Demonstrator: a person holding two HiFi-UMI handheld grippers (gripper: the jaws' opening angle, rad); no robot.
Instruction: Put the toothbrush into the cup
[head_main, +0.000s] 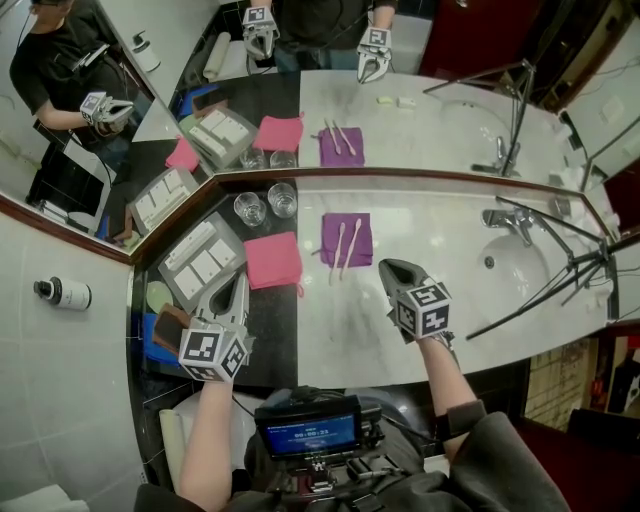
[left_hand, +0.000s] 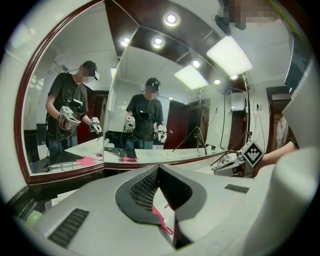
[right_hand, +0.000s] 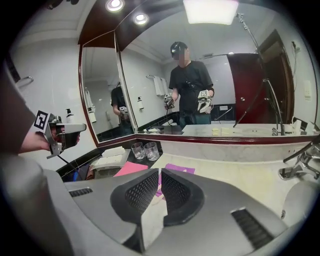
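No wording legible. Black-and-white square markers on the cube (head_main: 212, 352) of the left claw (head_main: 233, 283) and the cube (head_main: 424, 310) of the right claw (head_main: 390, 268); blue screen (head_main: 308, 432) digits unreadable.

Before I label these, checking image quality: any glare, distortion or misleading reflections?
Head view: sharp, evenly lit, but the mirror duplicates the purple cloth and glasses. Left gripper view: strong fisheye bending, ceiling panel blown out. Right gripper view: same fisheye, dark corners, overexposed light.

Seen from its own camera, the right claw (right_hand: 159, 172) hides the toothbrushes (head_main: 352, 243) and most of the purple cloth (right_hand: 180, 169) ahead; the left claw (left_hand: 158, 170) leaves only a sliver of pink cloth (left_hand: 159, 216).
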